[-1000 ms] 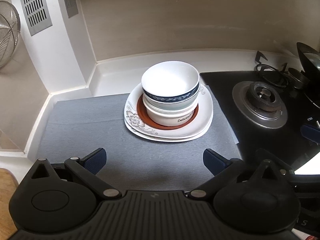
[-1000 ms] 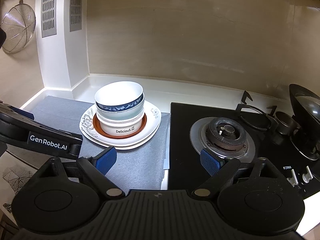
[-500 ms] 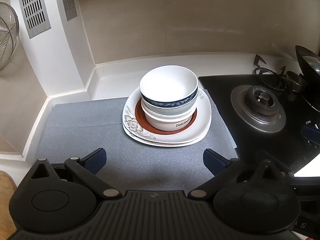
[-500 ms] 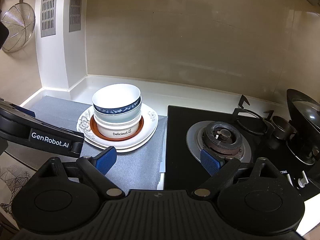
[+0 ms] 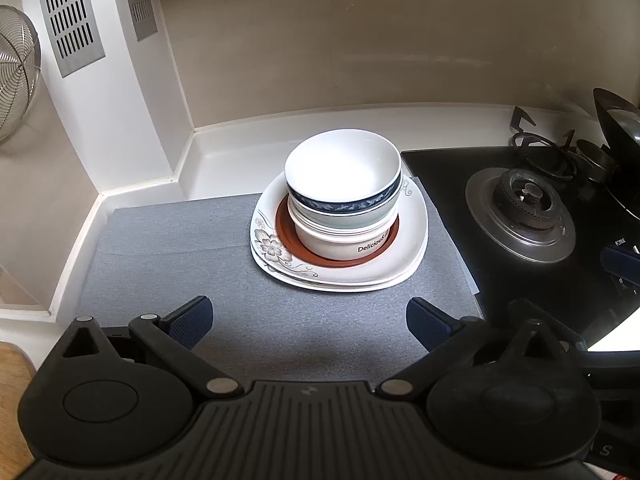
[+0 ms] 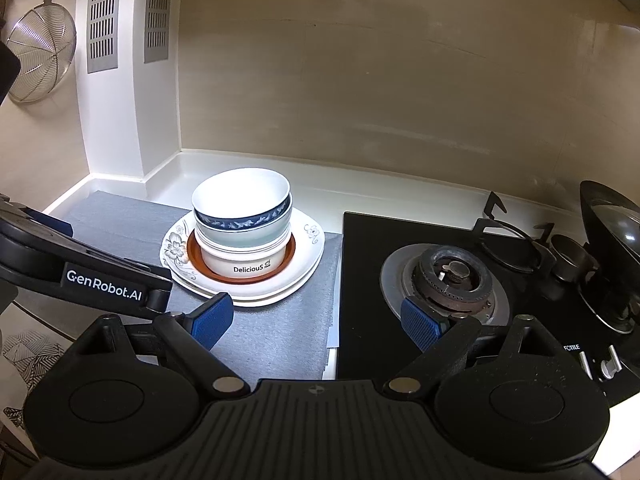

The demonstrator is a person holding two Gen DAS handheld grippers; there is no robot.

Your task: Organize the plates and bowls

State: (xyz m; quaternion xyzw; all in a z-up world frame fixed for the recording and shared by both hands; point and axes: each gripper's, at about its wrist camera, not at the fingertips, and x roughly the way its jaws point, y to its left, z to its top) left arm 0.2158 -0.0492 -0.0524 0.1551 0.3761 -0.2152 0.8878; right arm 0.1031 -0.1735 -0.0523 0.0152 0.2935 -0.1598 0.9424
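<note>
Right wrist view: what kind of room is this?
Almost certainly a home kitchen: a black glass gas hob, a wire mesh strainer hanging on the wall, and stacked ceramic bowls on a countertop.

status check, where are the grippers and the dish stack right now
Left gripper open, empty, short of the stack. Right gripper open, empty. Bowls nested on plates on grey mat. Nothing blocking; stove burner to the right.

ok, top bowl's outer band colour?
Dark blue with a white floral pattern, on the top bowl; right wrist view shows it best.
</note>
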